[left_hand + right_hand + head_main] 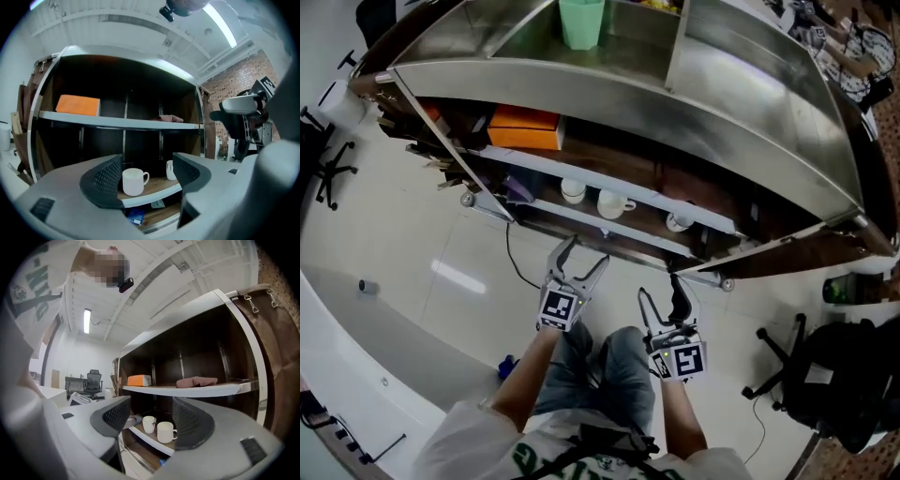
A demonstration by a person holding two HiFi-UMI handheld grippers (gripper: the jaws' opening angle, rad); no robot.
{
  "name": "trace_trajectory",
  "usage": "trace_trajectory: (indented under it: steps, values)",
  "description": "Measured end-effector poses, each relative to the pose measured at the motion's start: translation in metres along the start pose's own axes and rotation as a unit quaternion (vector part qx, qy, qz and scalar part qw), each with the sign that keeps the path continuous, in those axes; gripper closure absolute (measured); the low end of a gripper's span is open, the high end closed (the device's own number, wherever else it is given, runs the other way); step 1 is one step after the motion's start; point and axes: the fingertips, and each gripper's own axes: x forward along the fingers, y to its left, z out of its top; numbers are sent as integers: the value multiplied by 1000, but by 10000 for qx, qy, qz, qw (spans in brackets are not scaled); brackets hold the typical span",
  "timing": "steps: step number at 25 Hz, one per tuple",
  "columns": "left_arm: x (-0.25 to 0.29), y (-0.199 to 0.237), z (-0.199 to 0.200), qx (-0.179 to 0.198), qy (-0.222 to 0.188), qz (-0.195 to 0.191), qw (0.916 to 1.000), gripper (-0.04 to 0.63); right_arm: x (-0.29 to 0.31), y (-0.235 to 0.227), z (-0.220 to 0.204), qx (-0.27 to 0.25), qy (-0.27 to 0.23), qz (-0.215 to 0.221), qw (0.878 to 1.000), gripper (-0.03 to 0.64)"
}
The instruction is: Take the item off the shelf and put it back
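A dark shelf unit with white shelf boards [609,183] stands in front of me. Three white mugs sit on its lower board: one at the left [573,191], one in the middle [612,203], one at the right [679,222]. My left gripper [586,253] hangs open just short of the shelf, nothing between its jaws. In the left gripper view a mug [134,181] shows well beyond the left gripper [146,176]. My right gripper [659,292] is open and empty too. In the right gripper view two mugs [165,431] lie beyond the right gripper [151,416].
An orange box [525,128] lies on the upper board and a reddish cloth [197,381] further right. A green cup [581,23] stands on the shelf top. An office chair [783,361] and a black bag [848,375] are at my right, a cable [517,262] on the floor.
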Motion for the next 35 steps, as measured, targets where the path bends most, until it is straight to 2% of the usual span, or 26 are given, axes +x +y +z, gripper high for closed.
trace_trajectory:
  steps: [6, 9, 12, 13, 16, 21, 27, 33, 34, 35]
  values:
    - [65, 6, -83, 309, 35, -28, 9995, 276, 20, -13, -64, -190, -270, 140, 9994, 333]
    - [102, 13, -118, 386, 95, 122, 9991, 238, 17, -20, -91, -268, -453, 101, 9986, 334]
    - [143, 31, -136, 398, 185, 369, 9984, 83, 15, -29, -111, -321, -724, 75, 9968, 334]
    - [153, 37, -136, 404, 157, 464, 9980, 54, 13, -30, -116, -368, -828, 90, 9958, 334]
    - [168, 45, -130, 396, -75, 650, 9971, 31, 0, -32, -129, -542, -1116, 83, 9922, 334]
    - [176, 44, -133, 506, -186, 750, 9957, 31, -8, -26, -153, -606, -1271, -11, 9900, 334]
    - [183, 47, -131, 442, -132, 869, 9951, 38, -17, -4, -157, -639, -1158, 214, 9910, 334]
    - [210, 53, -126, 527, -21, 730, 9959, 104, -14, -13, -156, -666, -1226, 540, 9887, 334]
    - [213, 53, -126, 563, 10, 689, 9960, 123, -11, -20, -155, -625, -1259, 570, 9884, 334]
    - [214, 52, -123, 626, 14, 643, 9960, 182, -8, -29, -155, -573, -1303, 574, 9882, 334]
